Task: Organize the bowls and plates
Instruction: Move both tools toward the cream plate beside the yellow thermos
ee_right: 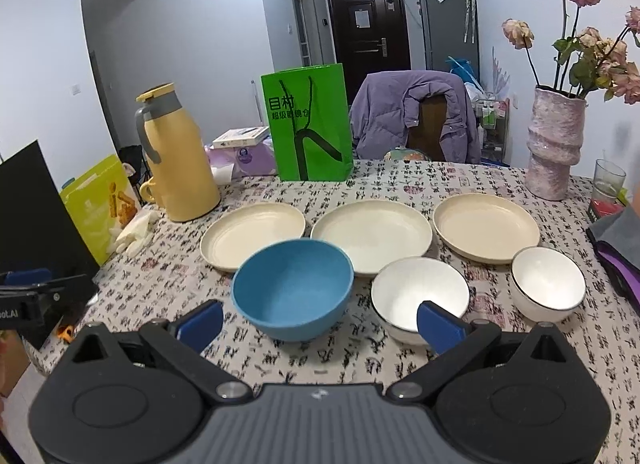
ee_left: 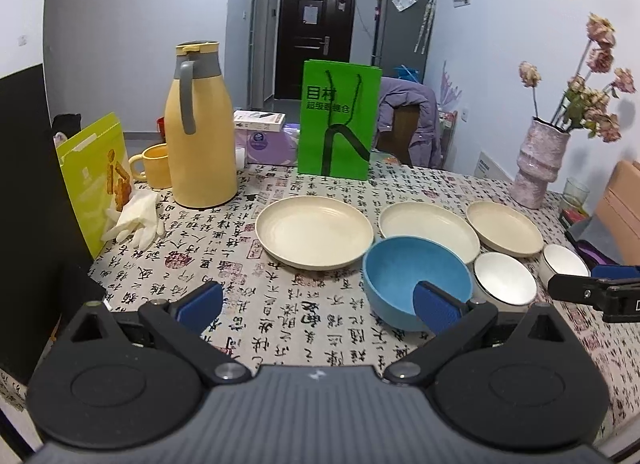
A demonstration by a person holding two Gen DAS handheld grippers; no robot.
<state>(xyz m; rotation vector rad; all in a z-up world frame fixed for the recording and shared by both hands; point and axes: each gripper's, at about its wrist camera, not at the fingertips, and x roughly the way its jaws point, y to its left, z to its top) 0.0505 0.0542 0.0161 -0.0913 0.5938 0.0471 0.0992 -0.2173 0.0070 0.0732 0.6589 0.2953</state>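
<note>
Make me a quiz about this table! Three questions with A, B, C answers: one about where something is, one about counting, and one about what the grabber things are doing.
1. Where does the blue bowl sit?
A. in front of the plates
B. behind the green bag
C. inside a plate

2. How many cream plates are on the table?
A. two
B. three
C. five

3. What are the left gripper and right gripper doing?
A. both open, holding nothing
B. both shut on bowls
C. one holds a plate

Answers:
1 A: the bowl stands on the tablecloth, nearer the camera than the plate row.
2 B: the left plate, middle plate and right plate lie in one row.
3 A: each pair of blue pads stands wide apart with nothing between.
</note>
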